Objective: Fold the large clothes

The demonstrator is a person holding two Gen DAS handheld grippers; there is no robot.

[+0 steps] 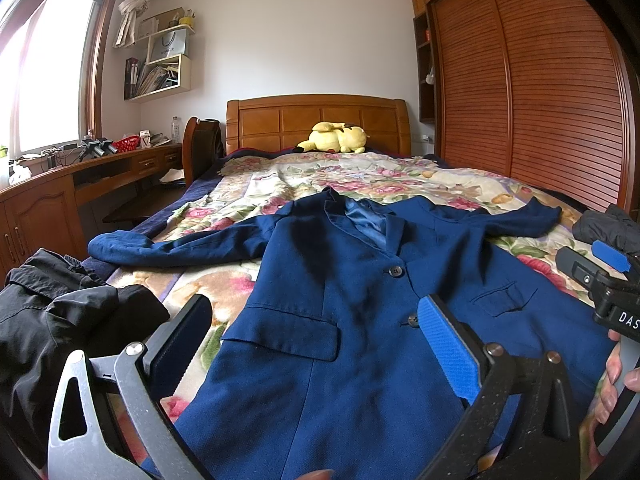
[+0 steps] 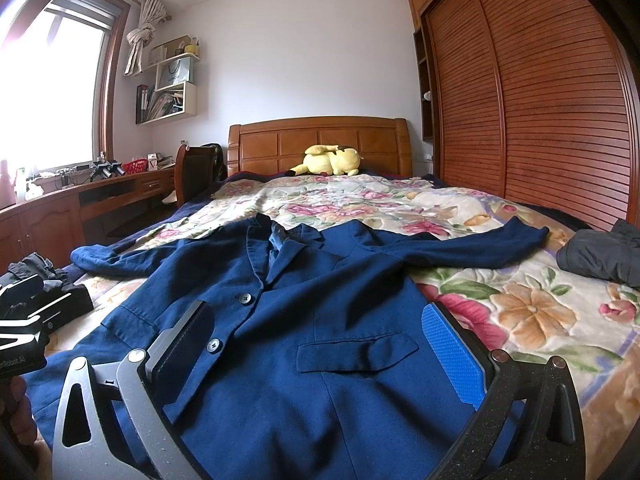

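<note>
A navy blue blazer (image 1: 352,288) (image 2: 320,300) lies face up and buttoned on the floral bedspread (image 1: 312,180) (image 2: 520,312), sleeves spread out to both sides. My left gripper (image 1: 316,316) hovers open over the blazer's lower left front, near the flap pocket. My right gripper (image 2: 316,320) hovers open over the lower right front, above the other pocket. Nothing is between either pair of fingers. In the left wrist view the right gripper (image 1: 596,264) shows at the far right edge, held by a hand. The left gripper's body (image 2: 20,312) shows at the left edge of the right wrist view.
Black clothing (image 1: 60,320) is piled at the bed's left edge and a dark folded garment (image 2: 600,256) lies at the right. A yellow plush toy (image 1: 336,138) rests by the wooden headboard. A desk (image 1: 80,184) stands left; a slatted wardrobe (image 1: 540,100) stands right.
</note>
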